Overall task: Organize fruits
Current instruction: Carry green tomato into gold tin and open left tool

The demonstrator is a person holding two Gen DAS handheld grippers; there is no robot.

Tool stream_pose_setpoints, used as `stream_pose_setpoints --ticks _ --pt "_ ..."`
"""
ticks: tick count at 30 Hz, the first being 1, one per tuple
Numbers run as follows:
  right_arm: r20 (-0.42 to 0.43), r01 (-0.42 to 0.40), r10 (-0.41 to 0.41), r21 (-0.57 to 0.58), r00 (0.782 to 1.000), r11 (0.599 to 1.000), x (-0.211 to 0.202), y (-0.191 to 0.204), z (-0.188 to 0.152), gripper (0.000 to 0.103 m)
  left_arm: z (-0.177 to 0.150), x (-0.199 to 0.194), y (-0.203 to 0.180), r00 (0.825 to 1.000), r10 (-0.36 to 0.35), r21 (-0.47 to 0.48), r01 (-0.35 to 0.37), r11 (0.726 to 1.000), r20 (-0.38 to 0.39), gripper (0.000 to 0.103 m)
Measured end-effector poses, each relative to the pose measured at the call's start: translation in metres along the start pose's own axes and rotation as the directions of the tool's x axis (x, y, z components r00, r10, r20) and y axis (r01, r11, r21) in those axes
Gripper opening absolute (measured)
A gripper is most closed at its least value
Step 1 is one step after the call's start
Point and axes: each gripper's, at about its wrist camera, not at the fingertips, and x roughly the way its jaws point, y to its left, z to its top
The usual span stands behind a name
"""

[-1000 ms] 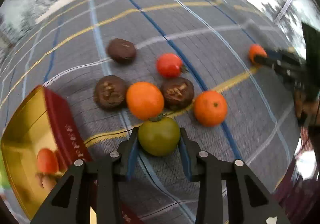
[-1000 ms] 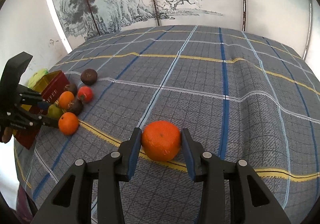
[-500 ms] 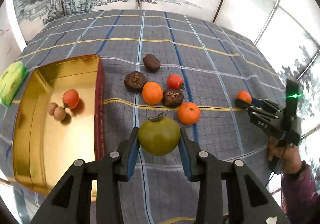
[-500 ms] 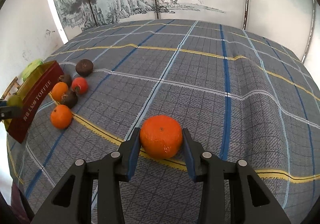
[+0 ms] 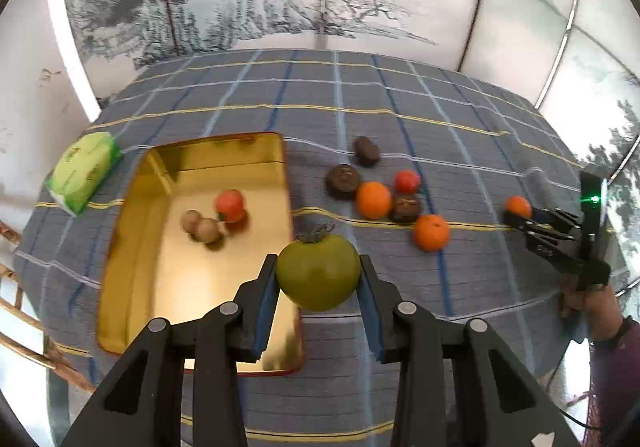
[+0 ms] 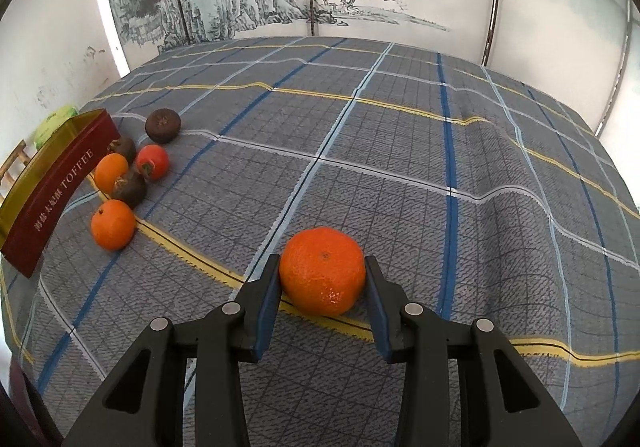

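While lifted, green tomato [image 5: 318, 273] pinched between fingers [image 5: 267, 297].

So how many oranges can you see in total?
3. One in the right claw, two loose on the cloth: one in the fruit cluster, one nearer the claw. None seems hidden.
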Motion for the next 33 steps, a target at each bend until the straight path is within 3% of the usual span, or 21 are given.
stream_pose_setpoints --ticks 15,33 --pt "-0.004 0.011 -0.011 -0.008 1.0 1.0 0.0 0.001 0.0 0.04 -0.008 0.024 0.051 0.996 0.09 -0.057 -0.091 0.994 -0.016 0.034" --pt "-0.005 0.017 -0.017 -0.014 1.0 1.0 0.002 0.001 0.0 0.04 -0.019 0.055 0.088 0.988 0.142 -0.1 -0.147 0.984 -0.055 0.034"
